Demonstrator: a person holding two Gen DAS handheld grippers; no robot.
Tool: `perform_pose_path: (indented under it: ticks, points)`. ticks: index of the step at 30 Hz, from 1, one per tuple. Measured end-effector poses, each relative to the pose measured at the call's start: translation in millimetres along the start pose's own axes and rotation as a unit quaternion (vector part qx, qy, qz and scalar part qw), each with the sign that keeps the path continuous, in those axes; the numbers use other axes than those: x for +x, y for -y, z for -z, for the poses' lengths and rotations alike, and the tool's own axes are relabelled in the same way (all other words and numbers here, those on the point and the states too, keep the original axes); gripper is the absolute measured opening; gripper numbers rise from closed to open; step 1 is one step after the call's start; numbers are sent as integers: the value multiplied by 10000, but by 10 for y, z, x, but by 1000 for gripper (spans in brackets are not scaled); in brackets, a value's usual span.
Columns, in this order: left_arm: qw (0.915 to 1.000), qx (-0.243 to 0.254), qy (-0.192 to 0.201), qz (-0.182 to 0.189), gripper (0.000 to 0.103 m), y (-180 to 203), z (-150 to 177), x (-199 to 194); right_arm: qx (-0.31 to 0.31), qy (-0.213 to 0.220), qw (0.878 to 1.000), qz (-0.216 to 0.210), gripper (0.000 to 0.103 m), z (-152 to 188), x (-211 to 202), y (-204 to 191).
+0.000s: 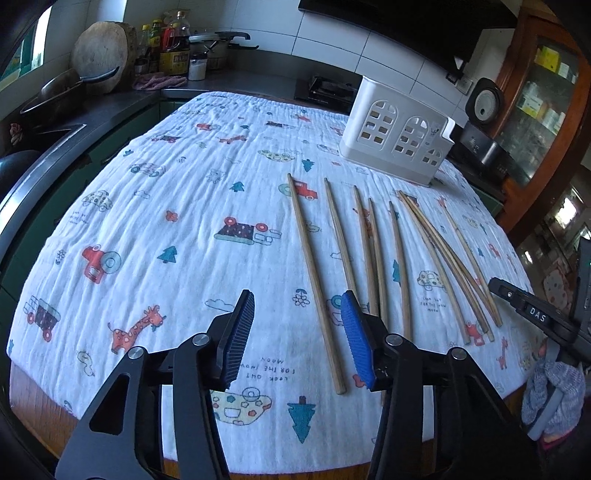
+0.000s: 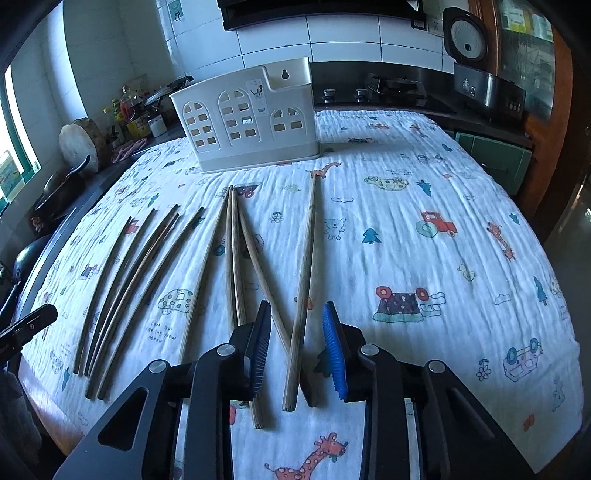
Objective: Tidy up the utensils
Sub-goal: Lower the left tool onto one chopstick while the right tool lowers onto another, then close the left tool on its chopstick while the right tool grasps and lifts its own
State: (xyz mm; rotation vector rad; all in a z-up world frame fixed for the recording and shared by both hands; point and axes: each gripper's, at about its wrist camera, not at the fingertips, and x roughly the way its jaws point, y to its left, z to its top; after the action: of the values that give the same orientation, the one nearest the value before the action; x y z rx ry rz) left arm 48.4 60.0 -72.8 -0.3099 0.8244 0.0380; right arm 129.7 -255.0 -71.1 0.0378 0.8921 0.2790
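Several wooden chopsticks [image 1: 373,254] lie side by side on the printed cloth, pointing toward a white plastic utensil holder [image 1: 397,134] at the back. My left gripper [image 1: 297,317] is open and empty, low over the cloth, with the leftmost chopstick [image 1: 314,273] running between its fingers. In the right wrist view the chopsticks [image 2: 236,266] fan out before the holder [image 2: 247,116]. My right gripper [image 2: 297,328] is open, with the rightmost chopstick [image 2: 304,284] lying between its fingers. The right gripper's body shows at the right edge of the left wrist view [image 1: 535,314].
The table is covered by a white cloth with cartoon prints [image 1: 177,236]. A counter with bottles [image 1: 173,44], a pan [image 1: 62,92] and a round board stands behind left. A stove [image 2: 397,86] and rice cooker [image 2: 467,35] stand behind right.
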Motion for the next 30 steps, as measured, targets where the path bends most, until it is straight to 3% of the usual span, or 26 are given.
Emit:
perform_pose_path:
  ticks: [10, 17, 30]
  points:
    - [9992, 8, -309, 236, 23, 178, -18, 250, 12, -125, 9999, -47, 13, -6, 125, 30]
    - [9991, -1, -417, 87, 17, 199, -64, 378, 45, -155, 9999, -61, 11, 0, 160, 65]
    - [9981, 16, -578, -206, 16, 212, -67, 502, -19, -184, 9998, -122, 12, 9, 213, 71]
